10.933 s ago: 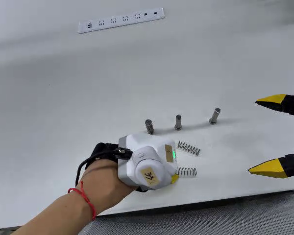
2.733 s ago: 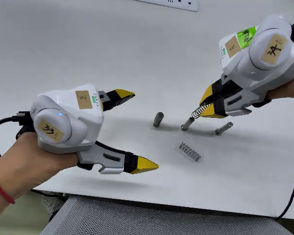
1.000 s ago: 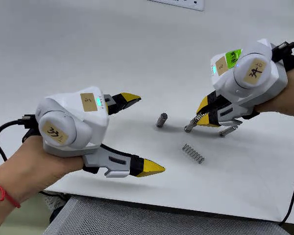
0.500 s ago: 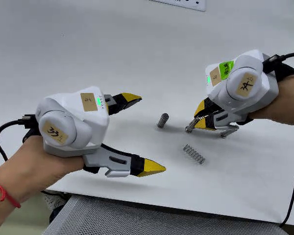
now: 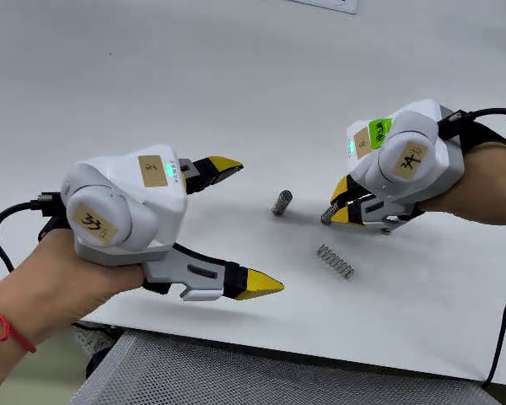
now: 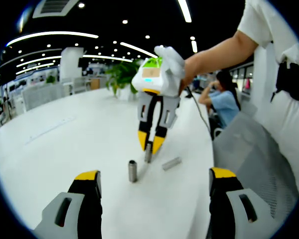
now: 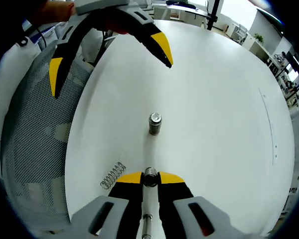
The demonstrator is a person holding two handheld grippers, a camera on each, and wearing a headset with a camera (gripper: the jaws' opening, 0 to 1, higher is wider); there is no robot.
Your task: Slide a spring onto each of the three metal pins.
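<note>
My right gripper (image 5: 339, 212) is shut on a small coil spring (image 7: 150, 177), which it holds at the top of the middle metal pin (image 5: 327, 214). The left pin (image 5: 281, 202) stands upright with a spring around it, also seen as the left pin (image 7: 155, 123) and the left pin (image 6: 133, 171). A loose spring (image 5: 335, 261) lies on the white table nearer me, and appears as the loose spring (image 7: 112, 175). My left gripper (image 5: 244, 224) hovers open to the left, apart from the pins. The third pin is mostly hidden behind the right gripper.
The white table (image 5: 194, 76) runs wide behind the pins, and its front edge (image 5: 320, 346) lies close to the loose spring. A grey mesh chair seat (image 5: 194, 380) sits below that edge. A person in blue (image 6: 226, 102) sits in the background.
My right gripper has come down and slightly left with the spring, from above the middle pin to its top. The left gripper has stayed open in place.
</note>
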